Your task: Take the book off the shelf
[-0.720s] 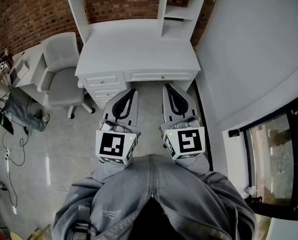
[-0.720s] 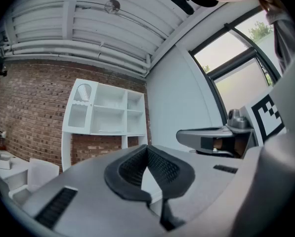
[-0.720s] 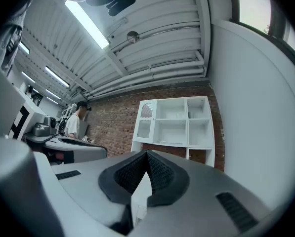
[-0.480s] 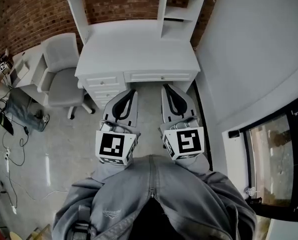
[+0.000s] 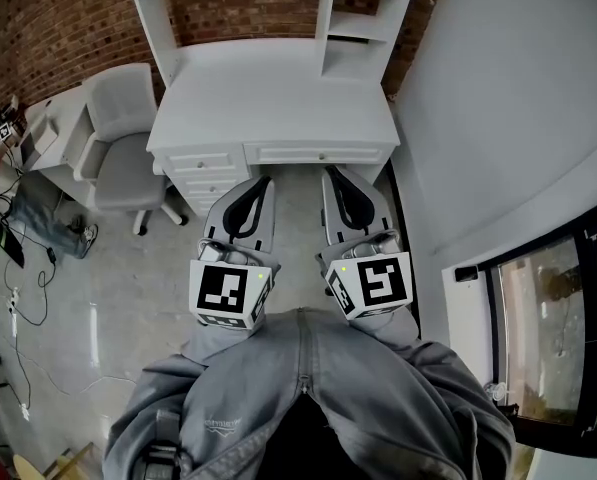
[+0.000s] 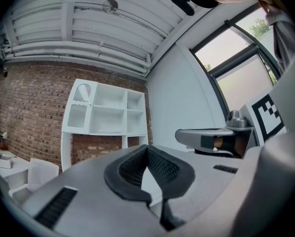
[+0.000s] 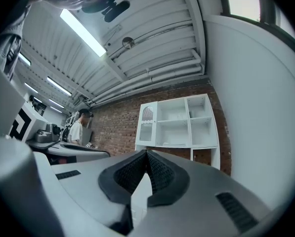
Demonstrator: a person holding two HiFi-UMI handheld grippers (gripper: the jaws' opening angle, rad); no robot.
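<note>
A white desk [image 5: 278, 98] with a shelf unit on top stands against the brick wall ahead. The white shelf unit [image 6: 107, 115] [image 7: 179, 120] shows in both gripper views, and I cannot make out a book in its compartments. My left gripper [image 5: 261, 181] [image 6: 147, 149] and right gripper [image 5: 335, 173] [image 7: 147, 153] are held side by side at waist height, pointing at the desk and well short of it. Both are shut, jaws pressed together with nothing between them.
A grey office chair [image 5: 123, 158] stands left of the desk. A grey wall and a dark-framed window [image 5: 558, 318] run along the right. Cables and a bag [image 5: 38, 228] lie on the floor at the left. A person [image 7: 80, 127] stands far off by the brick wall.
The head view has shifted a little, with the desk sliding slightly left and the window slightly down. Both grippers keep the same pose and stay shut.
</note>
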